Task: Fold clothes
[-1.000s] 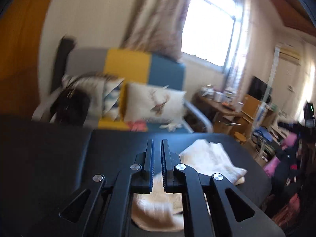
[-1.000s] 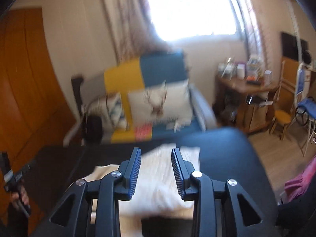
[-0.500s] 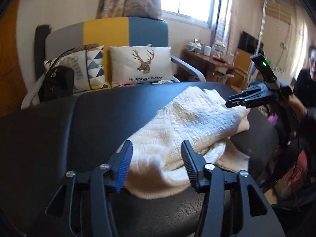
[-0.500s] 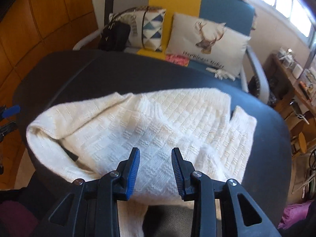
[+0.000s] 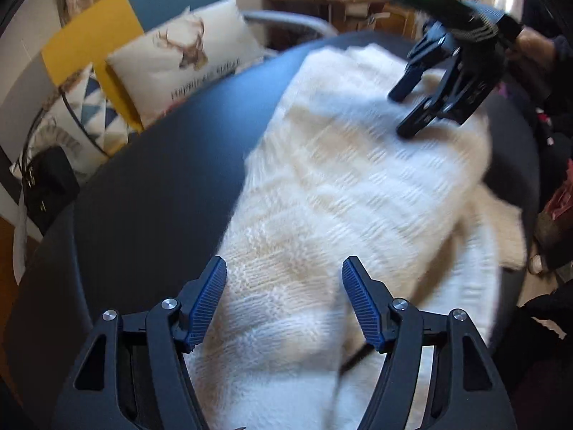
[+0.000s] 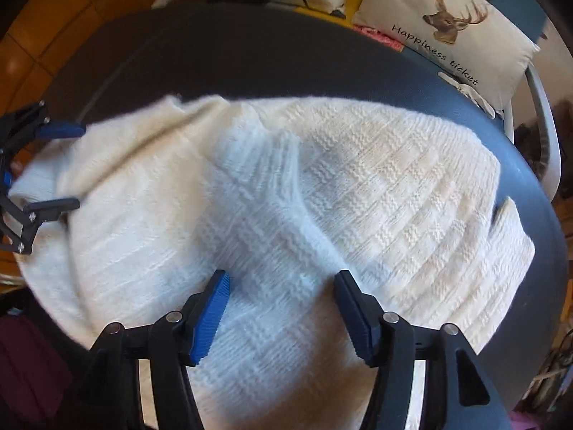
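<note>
A cream, basket-weave knitted sweater (image 6: 358,186) lies bunched across the round black padded table (image 6: 250,57), one sleeve folded over its body. The left gripper (image 5: 284,301) and right gripper (image 6: 281,308) hover low over opposite ends, fingers spread wide, holding nothing. A second ago both pointed at the yellow-and-blue sofa (image 5: 107,32); they have since tipped down onto the knit, and the left has widened, suggesting a grasp is being lined up.

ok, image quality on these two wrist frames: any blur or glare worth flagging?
Left wrist view: motion blur smears the cream knitted sweater and deer-print cushion; the left hand-held gripper stays sharp. Right wrist view: sharper, knit ribs readable, slight smear at the sweater's left edge, cushion text legible. Both show strong fisheye curvature; no glare.
</note>
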The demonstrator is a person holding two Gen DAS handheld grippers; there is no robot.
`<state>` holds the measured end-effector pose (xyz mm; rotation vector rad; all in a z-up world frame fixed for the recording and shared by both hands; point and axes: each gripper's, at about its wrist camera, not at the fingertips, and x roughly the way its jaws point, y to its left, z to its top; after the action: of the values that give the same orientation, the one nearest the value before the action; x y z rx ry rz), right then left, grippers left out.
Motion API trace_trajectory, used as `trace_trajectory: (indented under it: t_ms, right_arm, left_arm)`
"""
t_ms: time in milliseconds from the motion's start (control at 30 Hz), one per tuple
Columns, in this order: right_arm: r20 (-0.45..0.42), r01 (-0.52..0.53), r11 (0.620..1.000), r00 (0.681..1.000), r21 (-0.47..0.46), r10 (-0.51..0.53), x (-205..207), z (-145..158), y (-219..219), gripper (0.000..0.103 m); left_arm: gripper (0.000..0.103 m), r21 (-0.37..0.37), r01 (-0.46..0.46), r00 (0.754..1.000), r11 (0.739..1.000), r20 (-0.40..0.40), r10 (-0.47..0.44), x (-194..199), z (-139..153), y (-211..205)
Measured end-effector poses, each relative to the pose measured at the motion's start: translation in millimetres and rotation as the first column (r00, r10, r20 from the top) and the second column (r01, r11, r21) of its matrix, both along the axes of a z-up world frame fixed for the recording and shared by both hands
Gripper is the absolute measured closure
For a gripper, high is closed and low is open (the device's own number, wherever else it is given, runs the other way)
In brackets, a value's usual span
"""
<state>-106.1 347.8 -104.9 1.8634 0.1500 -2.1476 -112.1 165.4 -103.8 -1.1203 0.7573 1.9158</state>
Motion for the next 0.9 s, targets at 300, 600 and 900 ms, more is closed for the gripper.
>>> trace_trajectory:
  t_ms: [300,600,900]
  right_arm:
    - [0.004,0.103,0.993,0.995,-0.055,-0.103,6,-15,10,0.041]
    - [-0.185,0.172,0.985,0.969,0.032,-0.164,62,13,-18,0.092]
    - [-0.525,0.361,0.933,0.796,0.012,-0.301,118,117,-35,0.094]
  left_arm:
    - [0.054,0.057,-0.115,0.993,0.992,0.016,0.114,-6,-7,-16]
    - [0.09,0.186,-0.288,0.958,0.939,0.058,0.282,-15,-3,-52]
    - [0.091,0.479,-0.322,0.916,0.817,-0.059,0.396,14,84,-99]
